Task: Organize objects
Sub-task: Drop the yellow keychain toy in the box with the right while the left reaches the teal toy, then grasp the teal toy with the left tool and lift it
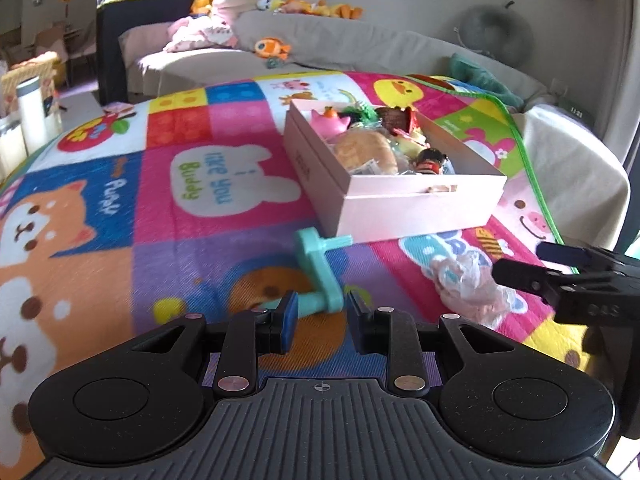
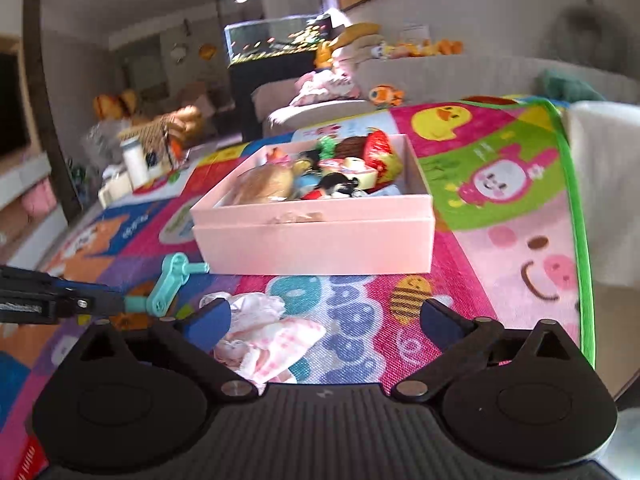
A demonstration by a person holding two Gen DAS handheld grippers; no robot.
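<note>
Pink box [image 1: 384, 204] sits on the play mat [image 1: 192, 216], already stuffed with small toys. The teal toy [image 1: 320, 268] lies on the mat just in front of the box's near corner, one end touching it. Left gripper [image 1: 318, 322] is spread a bit, fingers either side of the teal toy's near end, not clamped. Right gripper [image 2: 324, 320] is wide apart over a pink bagged toy [image 2: 260, 340], which lies in front of the box too.
</note>
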